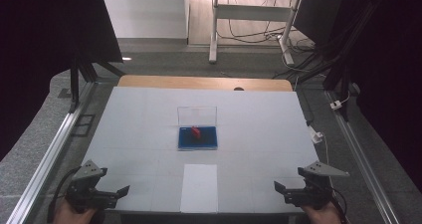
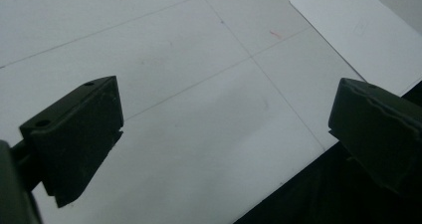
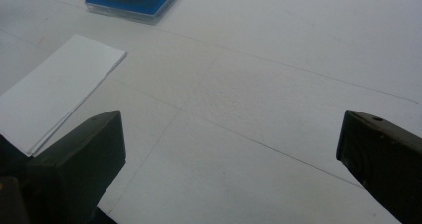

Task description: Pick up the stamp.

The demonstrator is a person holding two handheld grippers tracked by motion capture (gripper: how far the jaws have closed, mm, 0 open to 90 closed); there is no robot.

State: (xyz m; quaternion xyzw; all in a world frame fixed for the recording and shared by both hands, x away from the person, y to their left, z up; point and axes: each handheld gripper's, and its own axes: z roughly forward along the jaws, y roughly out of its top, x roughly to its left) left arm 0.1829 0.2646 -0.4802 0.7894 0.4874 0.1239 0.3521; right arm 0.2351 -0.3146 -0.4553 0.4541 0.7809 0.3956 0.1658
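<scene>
A white table carries a blue case and paper sheet.

The desk is evenly lit from above, while the room around it is left dark. Bright daylight is seen on the floor beyond the desk. Only soft shadows are cast; close tongs are blurred.

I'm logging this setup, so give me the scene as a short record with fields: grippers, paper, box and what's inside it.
left gripper: open, near table edge, holding nothing
right gripper: open, near table edge, holding nothing
white paper: flat on the table, between the grippers
blue box: table centre, clear lid standing open
red object: inside the box, too small to identify
</scene>
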